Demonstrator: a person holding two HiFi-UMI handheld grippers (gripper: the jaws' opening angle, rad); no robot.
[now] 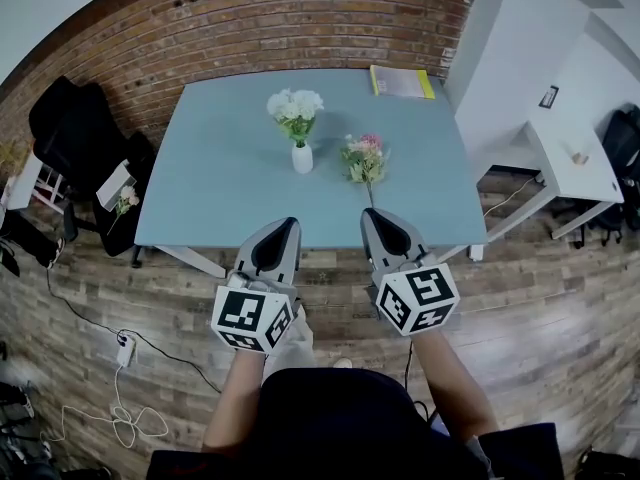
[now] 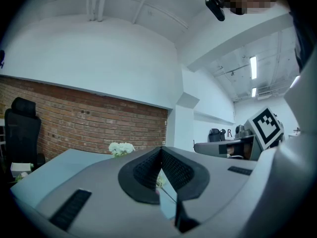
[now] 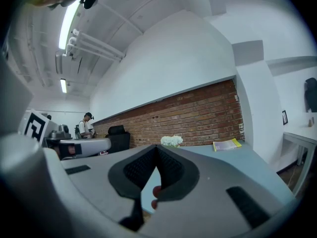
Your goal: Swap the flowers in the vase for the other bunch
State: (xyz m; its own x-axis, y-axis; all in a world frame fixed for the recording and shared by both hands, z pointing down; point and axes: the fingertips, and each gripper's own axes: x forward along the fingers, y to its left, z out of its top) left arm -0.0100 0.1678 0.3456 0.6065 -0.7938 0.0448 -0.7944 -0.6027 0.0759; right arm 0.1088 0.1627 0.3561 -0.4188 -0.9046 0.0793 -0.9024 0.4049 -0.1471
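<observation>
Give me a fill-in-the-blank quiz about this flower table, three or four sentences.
The vase holds ___ flowers.
The pink bunch lies on the table, ___ of the vase.
The left claw and right claw are both ___.
The book at the far corner is ___.
Missing: white; right; shut; yellow.

A small white vase [image 1: 302, 158] is standing upright near the middle of the blue table [image 1: 220, 193], holding white flowers [image 1: 295, 105]. A pink bunch [image 1: 364, 158] is lying just beside it, its stem pointing toward the near edge.
</observation>
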